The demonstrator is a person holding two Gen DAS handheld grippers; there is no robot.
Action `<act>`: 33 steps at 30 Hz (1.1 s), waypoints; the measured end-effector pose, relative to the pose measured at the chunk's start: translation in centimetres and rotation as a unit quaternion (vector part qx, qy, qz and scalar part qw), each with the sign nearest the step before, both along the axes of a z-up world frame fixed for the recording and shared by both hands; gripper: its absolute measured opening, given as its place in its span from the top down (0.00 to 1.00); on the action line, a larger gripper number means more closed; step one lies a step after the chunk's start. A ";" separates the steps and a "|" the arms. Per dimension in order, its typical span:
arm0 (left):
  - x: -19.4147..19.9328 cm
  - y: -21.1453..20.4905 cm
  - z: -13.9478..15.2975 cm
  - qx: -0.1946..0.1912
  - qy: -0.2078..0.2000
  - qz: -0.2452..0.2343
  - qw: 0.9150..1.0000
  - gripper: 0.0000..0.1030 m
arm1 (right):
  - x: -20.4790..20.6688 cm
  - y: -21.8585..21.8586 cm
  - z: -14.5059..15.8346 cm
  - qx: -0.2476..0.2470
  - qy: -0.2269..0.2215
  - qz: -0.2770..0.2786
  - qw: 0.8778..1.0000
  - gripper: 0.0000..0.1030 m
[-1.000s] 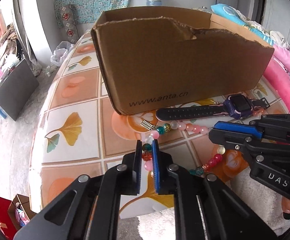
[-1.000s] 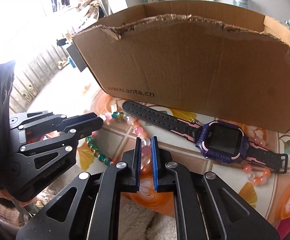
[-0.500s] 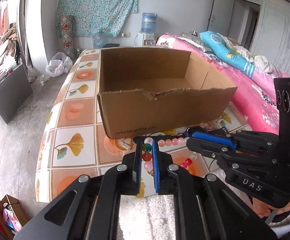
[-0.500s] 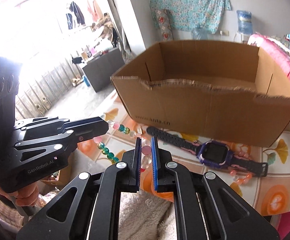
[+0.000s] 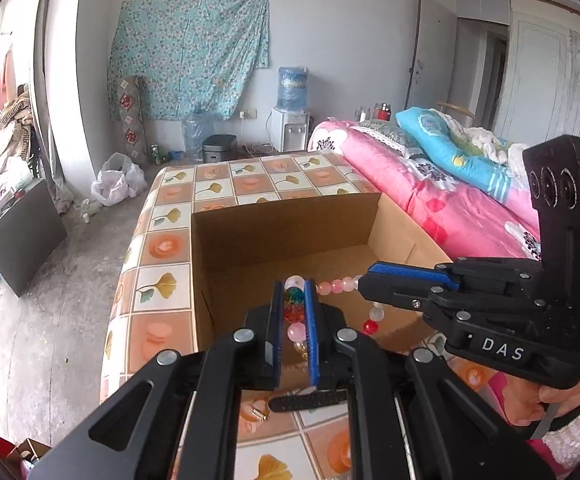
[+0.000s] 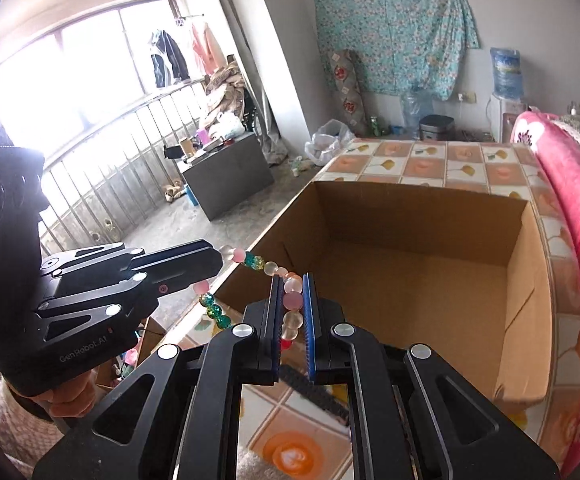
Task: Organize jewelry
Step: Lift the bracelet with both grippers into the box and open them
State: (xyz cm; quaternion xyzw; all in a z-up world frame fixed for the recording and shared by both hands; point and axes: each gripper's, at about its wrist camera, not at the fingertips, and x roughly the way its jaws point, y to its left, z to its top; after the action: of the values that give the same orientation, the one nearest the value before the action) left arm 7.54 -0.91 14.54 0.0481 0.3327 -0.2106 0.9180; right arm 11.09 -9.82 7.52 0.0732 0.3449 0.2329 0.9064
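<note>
Tablecloth (image 5: 161, 276) of ginkgo tiles, bedroom

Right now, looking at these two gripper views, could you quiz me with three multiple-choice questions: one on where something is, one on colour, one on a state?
1. Where is the bead necklace?
A. strung between both grippers over the box
B. lying on the floor
C. on the bed

2. What colour is the cardboard box?
A. white
B. brown
C. blue

3. The box is:
A. taped shut
B. full of clothes
C. open, floor bare

Answers: 1 A, the left gripper and right gripper each pinch beads; 2 B, plain brown card; 3 C, only bare card inside.
</note>
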 end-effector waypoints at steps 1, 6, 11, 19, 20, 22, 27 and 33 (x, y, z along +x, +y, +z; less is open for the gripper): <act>1.5 -0.2 0.0 0.002 0.013 0.002 1.000 0.91 | 1.5 -0.1 0.1 -0.001 0.011 0.006 1.000 0.92; 9.5 -1.6 -2.1 0.046 0.069 0.012 0.997 0.91 | 8.6 -0.3 -1.5 -0.021 0.089 0.024 0.996 0.92; 15.7 -2.7 -5.8 0.089 0.132 0.021 0.987 0.91 | 15.1 -0.4 -5.5 -0.042 0.176 0.023 0.983 0.92; 20.8 -4.1 -9.5 0.166 0.174 0.029 0.970 0.90 | 22.6 -1.4 -10.4 0.000 0.295 -0.007 0.956 0.92; 21.1 -4.1 -9.8 0.168 0.177 0.029 0.969 0.90 | 23.2 -1.4 -11.2 0.010 0.309 -0.006 0.951 0.92; 21.4 -4.3 -9.9 0.172 0.177 0.033 0.969 0.88 | 24.2 -1.6 -11.9 0.026 0.331 -0.015 0.943 0.91; 20.4 -4.1 -8.2 0.145 0.143 0.034 0.978 0.77 | 23.5 -1.9 -10.9 0.030 0.326 -0.014 0.945 0.89; 16.5 -2.8 -3.5 0.105 0.082 0.034 0.991 0.60 | 20.6 -3.4 -5.3 0.044 0.258 -0.019 0.965 0.87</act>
State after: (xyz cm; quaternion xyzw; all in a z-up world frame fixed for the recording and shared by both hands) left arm 24.04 -3.73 11.02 0.1157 0.4283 -0.1463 0.8842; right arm 31.65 -13.23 2.23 0.1768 0.5551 0.2036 0.7868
